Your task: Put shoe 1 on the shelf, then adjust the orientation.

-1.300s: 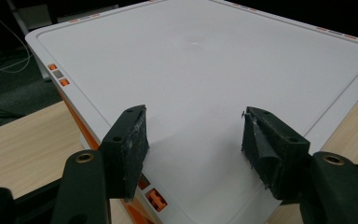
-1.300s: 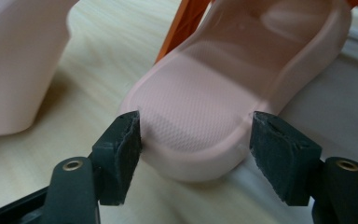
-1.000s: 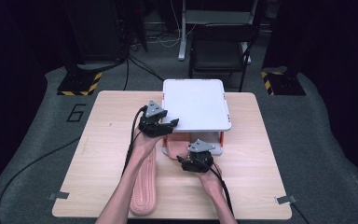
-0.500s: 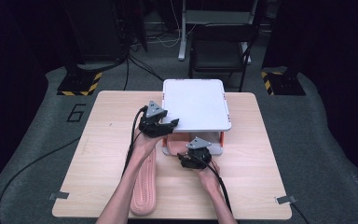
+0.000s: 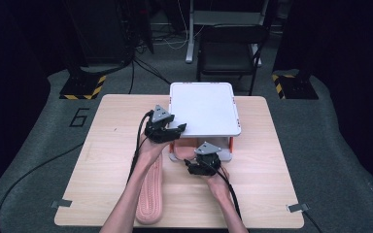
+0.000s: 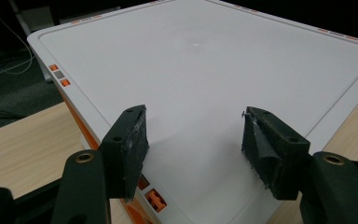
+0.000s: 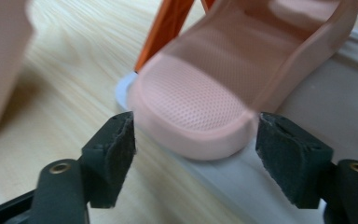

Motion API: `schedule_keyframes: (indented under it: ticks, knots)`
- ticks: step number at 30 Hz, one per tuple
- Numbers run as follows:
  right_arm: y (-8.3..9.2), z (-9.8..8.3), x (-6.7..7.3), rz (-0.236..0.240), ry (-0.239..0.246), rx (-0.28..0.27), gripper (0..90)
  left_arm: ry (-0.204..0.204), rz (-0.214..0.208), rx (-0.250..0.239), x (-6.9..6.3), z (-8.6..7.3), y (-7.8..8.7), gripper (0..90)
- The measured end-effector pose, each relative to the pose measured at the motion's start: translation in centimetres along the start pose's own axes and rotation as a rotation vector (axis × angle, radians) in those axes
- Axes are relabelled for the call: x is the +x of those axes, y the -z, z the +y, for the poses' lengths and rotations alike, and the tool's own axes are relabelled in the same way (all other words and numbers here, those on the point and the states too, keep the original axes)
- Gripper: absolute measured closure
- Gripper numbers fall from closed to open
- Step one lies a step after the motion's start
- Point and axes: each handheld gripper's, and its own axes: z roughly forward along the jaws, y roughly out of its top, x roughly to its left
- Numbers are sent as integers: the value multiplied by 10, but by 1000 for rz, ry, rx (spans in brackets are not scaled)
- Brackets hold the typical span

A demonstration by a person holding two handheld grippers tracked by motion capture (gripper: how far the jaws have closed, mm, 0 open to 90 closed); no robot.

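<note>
Two pink slippers are lying in the high view: one slipper (image 5: 150, 191) is resting flat near the front edge of the tabletop (image 5: 102, 160), partly under the left forearm, and the other slipper (image 5: 187, 151) is sitting on the lower shelf of a white rack (image 5: 204, 109) with orange legs, which is standing at the middle of the back edge. The left gripper (image 5: 177, 130) is hovering at the rack's front left corner, and the right gripper (image 5: 192, 167) is pointing at the shelf from the front. In the left gripper view the jaws are standing spread over the white top plate (image 6: 205, 70), pinching nothing. In the right gripper view the jaws have just been opening; they are now standing apart on both sides of the rounded end of the shelf slipper (image 7: 200, 102), and the pads are not pressing on it. My judgement is that the right gripper is just releasing this slipper on the grey shelf (image 7: 354, 88), so the placing step is nearly finished. The next move is calling for a straight pull back toward the front edge, and then a reach for the second slipper. Open room is lying on the bare wood to the right; the orange leg (image 7: 165, 28) and the low top plate are making the space tight.
</note>
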Motion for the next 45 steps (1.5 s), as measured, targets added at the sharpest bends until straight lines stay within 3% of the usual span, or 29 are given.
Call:
schedule_keyframes:
  ticks: [3,5,8,11,12,13,14,15,16,20,23,24,25,27,29,31,34,45]
  knots:
    - [12,-1,2,1,9,-28,216,-4,-5,-13,0,-2,0,397]
    - [35,-4,0,5,21,-66,187,5,-24,-28,1,-4,2,377]
    - [50,-6,-2,10,-7,-103,173,23,-34,-54,2,-7,6,329]
    - [82,-9,-8,10,-32,-170,161,40,-35,-123,8,-15,28,299]
    - [82,-9,-8,10,-32,-170,161,40,-35,-123,8,-15,28,291]
    - [96,-13,-15,-5,-56,-208,154,55,-29,-150,13,-21,43,284]
    - [96,-13,-15,-5,-56,-208,154,55,-29,-150,13,-21,43,281]
    - [101,-15,-18,-13,-71,-225,152,48,-14,-160,15,-26,55,281]
    - [111,-20,-23,-38,-87,-261,152,38,-4,-169,18,-30,63,280]
    - [131,-33,-34,-124,-126,-302,152,24,60,-171,29,-49,95,282]
    - [148,-47,-51,-195,-155,-340,153,44,104,-184,34,-66,120,277]
    - [148,-47,-51,-195,-155,-340,153,45,113,-179,35,-72,127,277]
    - [153,-55,-60,-230,-166,-349,153,45,126,-173,35,-77,134,277]
    - [157,-62,-67,-254,-186,-358,153,43,163,-154,36,-93,148,277]
    - [158,-65,-70,-262,-191,-359,154,52,172,-139,37,-100,152,277]
    - [161,-74,-77,-302,-208,-377,155,73,185,-134,36,-113,159,278]
    - [162,-77,-79,-313,-222,-391,156,90,192,-128,36,-120,160,279]
    - [156,-84,-73,-303,-209,-383,165,159,145,-105,23,-148,155,278]
